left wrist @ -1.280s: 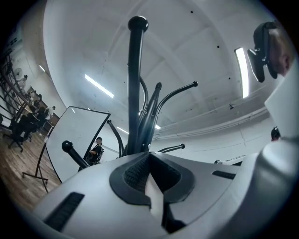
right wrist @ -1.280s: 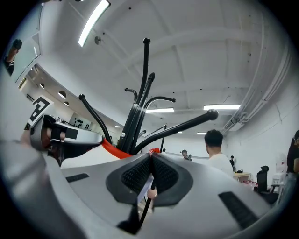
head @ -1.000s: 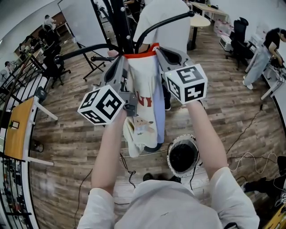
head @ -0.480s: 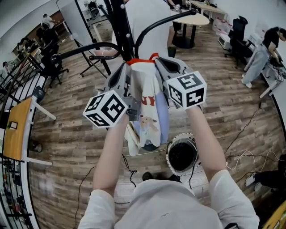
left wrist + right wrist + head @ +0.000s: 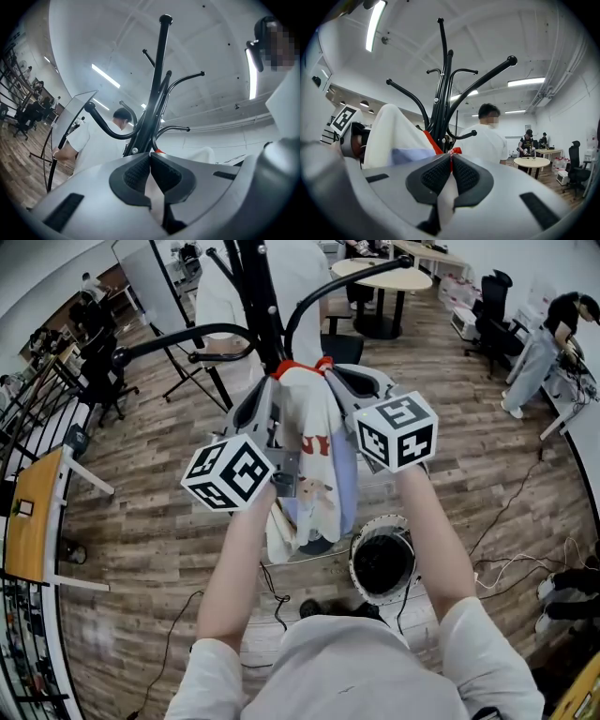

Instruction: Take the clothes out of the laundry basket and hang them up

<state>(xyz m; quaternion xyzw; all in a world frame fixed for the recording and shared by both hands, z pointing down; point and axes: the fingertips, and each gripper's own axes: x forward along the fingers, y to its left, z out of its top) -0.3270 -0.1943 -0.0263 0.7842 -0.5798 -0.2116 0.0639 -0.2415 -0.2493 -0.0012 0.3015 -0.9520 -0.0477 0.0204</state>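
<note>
A person holds a white shirt [image 5: 314, 451] up at chest height by its top edge, with one gripper at each shoulder. The cloth is soft and hangs in loose folds. It has a thin red collar [image 5: 298, 367], red lettering, a small cartoon print and a pale blue panel along one side.

The left gripper [image 5: 273, 382] has its ribbed black pads pressed together on a fold of white cloth. The right gripper [image 5: 329, 373] pinches the red edge of the collar between similar pads, and its jaws are just beginning to part. Each gripper has a smooth grey shell and carries a cube with black and white square markers.

At twelve o'clock from the shirt, just beyond the collar, stands a black metal rack [image 5: 261, 296]. It is a slim upright pole with curved arms that end in small round knobs.

At five o'clock, below the shirt, a round white basket [image 5: 357, 563] with perforated walls and a dark inside stands on the wood-plank floor [image 5: 141, 521].
</note>
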